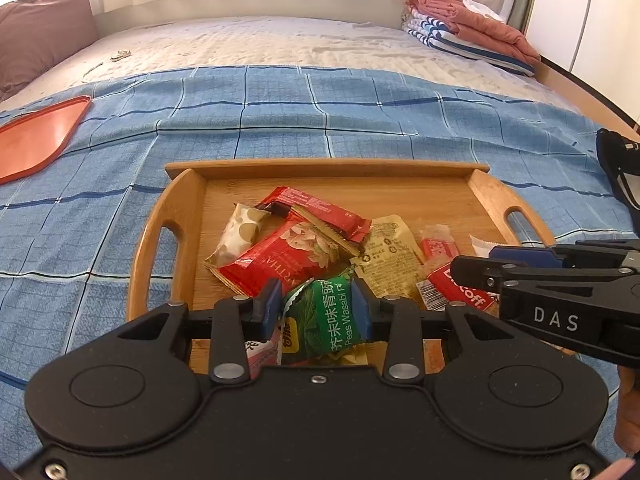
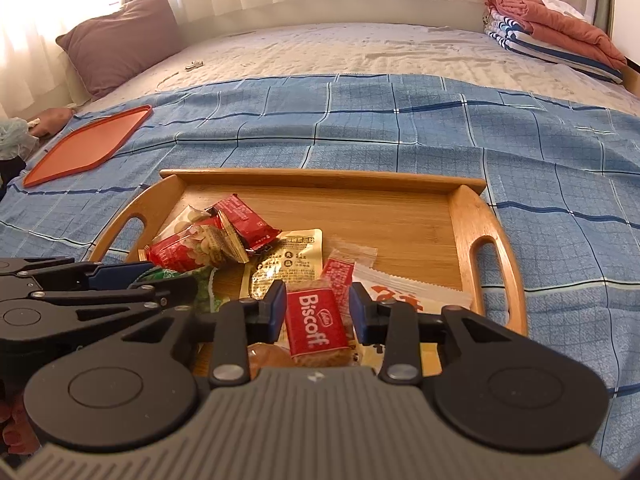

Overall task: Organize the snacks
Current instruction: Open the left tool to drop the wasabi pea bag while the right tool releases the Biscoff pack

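Over the wooden tray (image 1: 492, 196), left claw (image 1: 316, 308) apparently pinches green wasabi-pea packet (image 1: 320, 316).

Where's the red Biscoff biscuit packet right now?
The red Biscoff biscuit packet sits between the right tool's blue pads at the wooden tray's near edge, beside the yellow foil sachet.

a heap of small wrapped snacks lies in the near part of a wooden tray (image 2: 496, 280) on the bed. a green wasabi pea packet (image 1: 322, 322) stands crumpled at the near edge, beside a red biscoff biscuit (image 2: 316, 326). behind lie a red nut packet (image 1: 288, 258), a beige sachet (image 2: 288, 264) and a long red bar (image 1: 320, 210).
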A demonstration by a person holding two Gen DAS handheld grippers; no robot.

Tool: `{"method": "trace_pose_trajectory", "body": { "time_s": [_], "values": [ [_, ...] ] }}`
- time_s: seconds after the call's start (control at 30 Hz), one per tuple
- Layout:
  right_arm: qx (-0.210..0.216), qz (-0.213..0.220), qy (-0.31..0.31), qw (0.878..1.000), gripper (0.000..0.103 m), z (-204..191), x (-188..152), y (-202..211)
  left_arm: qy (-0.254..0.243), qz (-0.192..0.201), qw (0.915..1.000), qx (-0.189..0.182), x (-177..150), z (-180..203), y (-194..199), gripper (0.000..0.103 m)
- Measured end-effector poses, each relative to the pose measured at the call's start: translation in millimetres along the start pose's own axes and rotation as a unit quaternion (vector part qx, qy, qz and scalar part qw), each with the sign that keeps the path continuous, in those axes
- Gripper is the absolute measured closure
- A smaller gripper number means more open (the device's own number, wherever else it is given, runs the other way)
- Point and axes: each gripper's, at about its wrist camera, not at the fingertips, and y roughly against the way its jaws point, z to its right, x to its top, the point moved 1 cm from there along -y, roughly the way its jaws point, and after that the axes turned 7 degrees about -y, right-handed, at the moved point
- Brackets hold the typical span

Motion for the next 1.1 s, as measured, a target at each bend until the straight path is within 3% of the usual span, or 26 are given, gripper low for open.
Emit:
{"method": "trace_pose_trajectory", "body": {
  "time_s": [0.23, 0.43, 0.53, 0.6, 0.67, 0.8, 1.1],
  "values": [
    [0.002, 0.000, -0.001, 1.000, 0.062, -1, 0, 1, 0.000, 0.003, 1.0000, -0.001, 1, 0, 2, 0.064],
    [0.003, 0.003, -0.002, 1.000, 0.062, -1, 1, 5, -0.002, 0.005, 1.0000, 0.006, 0, 1, 6, 0.045],
    [0.004, 0.005, -0.004, 1.000, 0.061, -1, 1, 8, -0.002, 0.009, 0.9999, 0.011, 0, 1, 12, 0.031],
    [0.003, 0.008, -0.006, 1.000, 0.057, -1, 2, 11, -0.005, 0.014, 0.9996, 0.025, 1, 0, 16, 0.023],
    [0.001, 0.012, -0.008, 1.000, 0.044, 0, 3, 15, -0.003, 0.013, 0.9996, 0.025, 2, -2, 20, 0.022],
    [0.001, 0.018, -0.012, 1.000, 0.035, 3, 5, 24, 0.013, 0.010, 0.9996, 0.024, 2, -9, 28, 0.011],
    [0.005, 0.029, -0.010, 1.000, 0.024, -2, 4, 43, -0.009, 0.013, 0.9988, 0.046, -3, -4, 48, 0.009]
  ]
}}
